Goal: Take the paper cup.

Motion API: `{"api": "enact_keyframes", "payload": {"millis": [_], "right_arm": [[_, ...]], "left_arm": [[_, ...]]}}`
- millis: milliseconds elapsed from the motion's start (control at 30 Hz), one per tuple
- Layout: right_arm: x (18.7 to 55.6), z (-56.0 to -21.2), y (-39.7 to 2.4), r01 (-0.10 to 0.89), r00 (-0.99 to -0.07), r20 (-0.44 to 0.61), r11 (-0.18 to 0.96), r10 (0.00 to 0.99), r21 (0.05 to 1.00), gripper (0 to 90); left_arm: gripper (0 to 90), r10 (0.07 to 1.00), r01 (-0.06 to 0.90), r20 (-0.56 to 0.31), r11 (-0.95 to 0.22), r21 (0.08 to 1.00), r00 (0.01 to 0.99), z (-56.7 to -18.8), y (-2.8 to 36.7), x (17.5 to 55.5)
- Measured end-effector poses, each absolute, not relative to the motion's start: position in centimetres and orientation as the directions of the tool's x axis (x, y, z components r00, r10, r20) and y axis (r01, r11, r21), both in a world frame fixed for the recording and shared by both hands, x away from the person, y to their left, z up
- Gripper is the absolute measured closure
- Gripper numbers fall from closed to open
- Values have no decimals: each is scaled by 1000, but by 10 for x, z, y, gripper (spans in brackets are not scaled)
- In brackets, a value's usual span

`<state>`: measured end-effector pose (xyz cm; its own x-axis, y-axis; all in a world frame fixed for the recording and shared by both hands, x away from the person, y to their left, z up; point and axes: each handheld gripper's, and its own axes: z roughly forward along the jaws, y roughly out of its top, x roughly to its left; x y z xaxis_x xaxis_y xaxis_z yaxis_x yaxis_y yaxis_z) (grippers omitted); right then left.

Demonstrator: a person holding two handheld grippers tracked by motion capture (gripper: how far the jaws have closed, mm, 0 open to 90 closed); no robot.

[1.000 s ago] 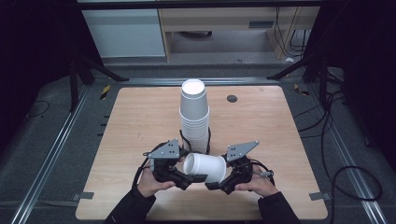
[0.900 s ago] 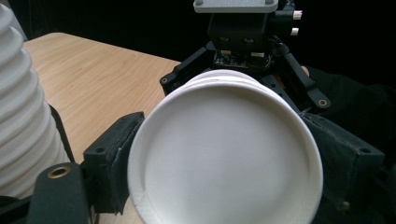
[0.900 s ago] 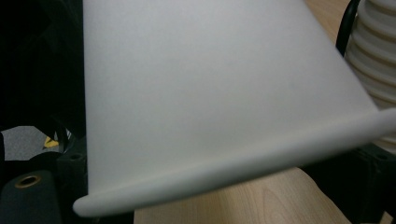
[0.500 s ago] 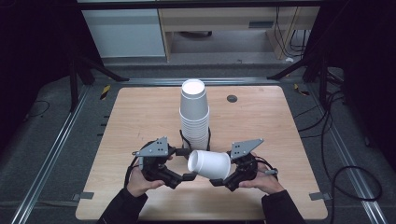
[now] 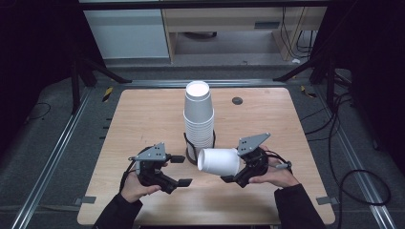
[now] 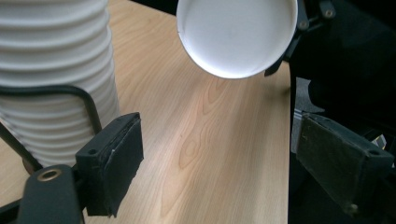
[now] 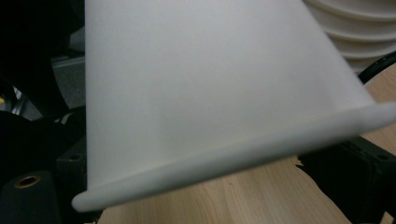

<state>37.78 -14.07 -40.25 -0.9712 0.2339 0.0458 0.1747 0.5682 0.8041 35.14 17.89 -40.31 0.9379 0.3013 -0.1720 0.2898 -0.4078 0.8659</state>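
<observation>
White cup [image 5: 219, 162] clamped sideways in right gripper [image 5: 239, 171], hiding its jaws, left gripper [image 5: 177, 170] wide open, empty.

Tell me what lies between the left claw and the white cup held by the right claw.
Nothing but bare wooden tabletop: the left gripper view looks past the open left claw to the cup with only wood between. The high view agrees.

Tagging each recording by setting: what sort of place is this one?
Probably a lab or recording workspace, not a home: a bare wooden table standing on dark flooring with metal rails, loose cables on the floor, and plain cabinets behind.
</observation>
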Motion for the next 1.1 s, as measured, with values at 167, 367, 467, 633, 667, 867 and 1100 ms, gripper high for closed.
{"api": "enact_keyframes", "payload": {"millis": [167, 367, 467, 633, 667, 867, 1100], "right_arm": [[382, -398, -135, 155, -976, 20, 626, 218, 764, 104], [383, -399, -126, 136, -981, 1, 678, 195, 722, 103], [384, -401, -122, 125, -983, -9, 702, 185, 701, 103], [385, -403, -116, 115, -986, -11, 724, 168, 680, 103], [384, -404, -114, 115, -986, -10, 730, 165, 674, 103], [384, -409, -107, 95, -989, -24, 760, 144, 643, 103], [383, -416, -99, 84, -991, -37, 797, 132, 598, 104]], "left_arm": [[140, 299, 288, -165, -435, 853, 940, -408, 175, 353], [141, 281, 273, -147, -484, 832, 948, -410, 167, 353], [145, 274, 265, -140, -499, 825, 952, -410, 164, 355], [149, 264, 254, -128, -527, 811, 956, -410, 157, 358], [149, 259, 249, -124, -533, 808, 958, -411, 155, 358], [140, 231, 237, -123, -576, 782, 965, -412, 145, 361], [138, 223, 243, -132, -597, 765, 966, -415, 137, 364]]}}
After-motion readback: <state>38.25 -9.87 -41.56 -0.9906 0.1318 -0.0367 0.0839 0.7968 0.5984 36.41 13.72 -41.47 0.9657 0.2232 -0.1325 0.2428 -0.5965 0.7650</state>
